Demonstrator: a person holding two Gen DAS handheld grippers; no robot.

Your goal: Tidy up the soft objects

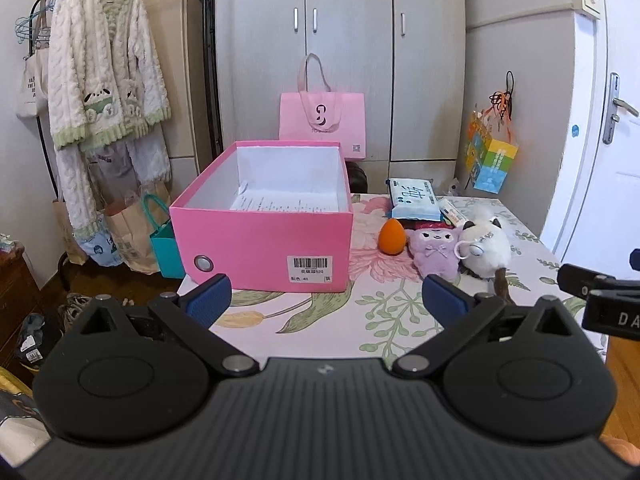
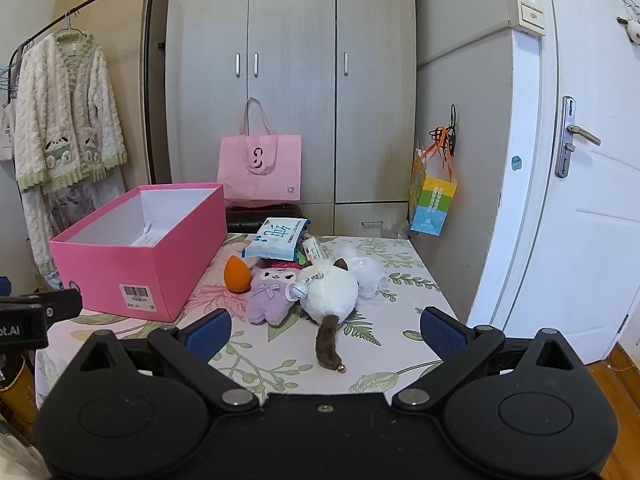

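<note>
Your left gripper (image 1: 327, 300) and right gripper (image 2: 325, 330) both with fingers apart and holding nothing, purple plush (image 2: 269, 294), white cat plush (image 2: 330, 294) and orange sponge (image 2: 237, 275) lying together on the bench (image 2: 280, 360), just right of the open pink box (image 2: 136, 256).

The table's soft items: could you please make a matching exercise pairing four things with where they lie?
1. orange egg-shaped sponge
2. purple plush doll
3. white plush cat with brown tail
4. blue-and-white wipes pack

A. rightmost of the toys
B. nearest the pink cardboard box
C. farthest back, atop clutter
D. between sponge and cat

Pairs: 1-B, 2-D, 3-A, 4-C
</note>
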